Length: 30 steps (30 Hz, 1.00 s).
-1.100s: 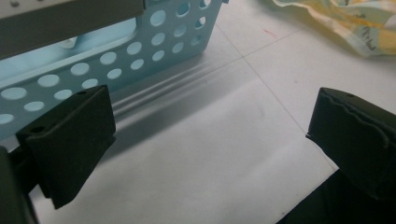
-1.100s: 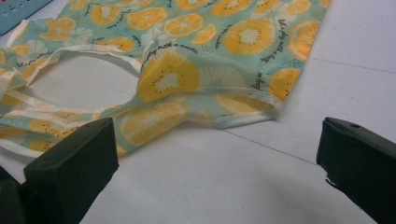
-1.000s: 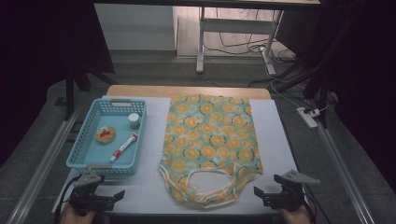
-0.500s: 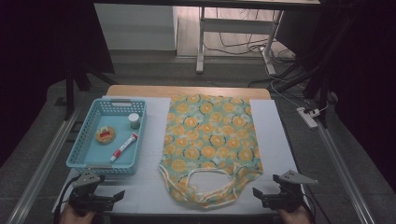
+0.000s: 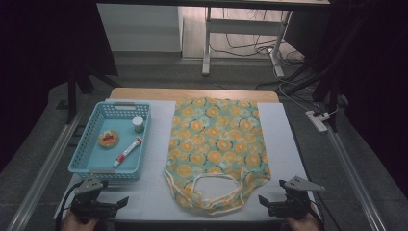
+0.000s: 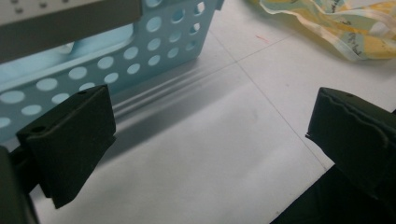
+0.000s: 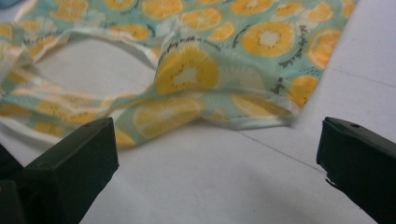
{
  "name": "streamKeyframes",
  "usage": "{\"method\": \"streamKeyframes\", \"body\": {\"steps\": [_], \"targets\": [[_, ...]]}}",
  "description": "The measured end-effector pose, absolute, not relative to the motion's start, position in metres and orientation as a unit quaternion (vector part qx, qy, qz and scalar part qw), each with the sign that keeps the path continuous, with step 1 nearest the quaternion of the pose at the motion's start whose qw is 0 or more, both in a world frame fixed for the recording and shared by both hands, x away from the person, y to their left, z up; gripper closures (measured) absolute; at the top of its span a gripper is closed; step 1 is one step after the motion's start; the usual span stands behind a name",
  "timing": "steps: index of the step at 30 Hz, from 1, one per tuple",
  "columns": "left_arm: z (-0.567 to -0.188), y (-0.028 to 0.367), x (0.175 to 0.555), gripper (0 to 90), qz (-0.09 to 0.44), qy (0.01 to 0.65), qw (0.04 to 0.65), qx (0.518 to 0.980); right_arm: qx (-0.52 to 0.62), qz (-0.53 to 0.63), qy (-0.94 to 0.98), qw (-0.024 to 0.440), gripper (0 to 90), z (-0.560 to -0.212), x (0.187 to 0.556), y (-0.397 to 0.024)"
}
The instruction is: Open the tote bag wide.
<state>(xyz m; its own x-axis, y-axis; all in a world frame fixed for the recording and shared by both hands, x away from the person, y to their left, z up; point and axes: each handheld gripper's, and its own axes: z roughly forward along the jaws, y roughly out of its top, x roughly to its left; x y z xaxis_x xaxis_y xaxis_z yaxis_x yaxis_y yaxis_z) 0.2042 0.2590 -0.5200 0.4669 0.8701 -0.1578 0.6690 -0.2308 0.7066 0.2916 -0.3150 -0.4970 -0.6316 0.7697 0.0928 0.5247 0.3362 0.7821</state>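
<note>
A cloth bag (image 5: 216,144) printed with orange slices on green lies flat on the white table (image 5: 284,139), its handles (image 5: 208,192) toward me. In the right gripper view its near corner and handle loop (image 7: 187,93) lie just beyond the jaws. My right gripper (image 5: 263,201) is open at the front right, a little right of the bag. At the front left my left gripper (image 5: 122,202) is open too, just below the blue basket (image 5: 86,166). The left gripper view has the basket wall (image 6: 116,65) close ahead and the bag's edge (image 6: 336,28) far right.
The basket holds a small white jar (image 5: 138,124), a round orange-and-red item (image 5: 108,138) and a white-and-red tube (image 5: 127,151). A wooden strip (image 5: 192,94) runs along the table's far edge. Metal rails (image 5: 43,168) flank the table. Cables and a power strip (image 5: 317,120) lie on the floor.
The right gripper has shifted slightly along the table's front edge. The left gripper, the bag and the basket stay put.
</note>
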Motion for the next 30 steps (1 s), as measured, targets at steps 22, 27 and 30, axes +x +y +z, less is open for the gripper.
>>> {"method": "streamKeyframes", "body": {"steps": [22, 27, 30], "targets": [[-0.521, 0.259, 0.206, 0.5, 0.131, 0.501, 0.367, 0.772, 0.345, 0.407, 0.838, 0.114, 0.0, -0.49, 0.291, -0.28], [-0.521, 0.259, 0.206, 0.5, 0.131, 0.502, 0.367, 0.773, 0.323, 0.398, 0.853, 0.102, 0.0, -0.491, 0.293, -0.264], [-0.521, 0.26, 0.206, 0.5, 0.13, 0.501, 0.367, 0.773, 0.309, 0.396, 0.86, 0.094, 0.0, -0.491, 0.295, -0.255]]}}
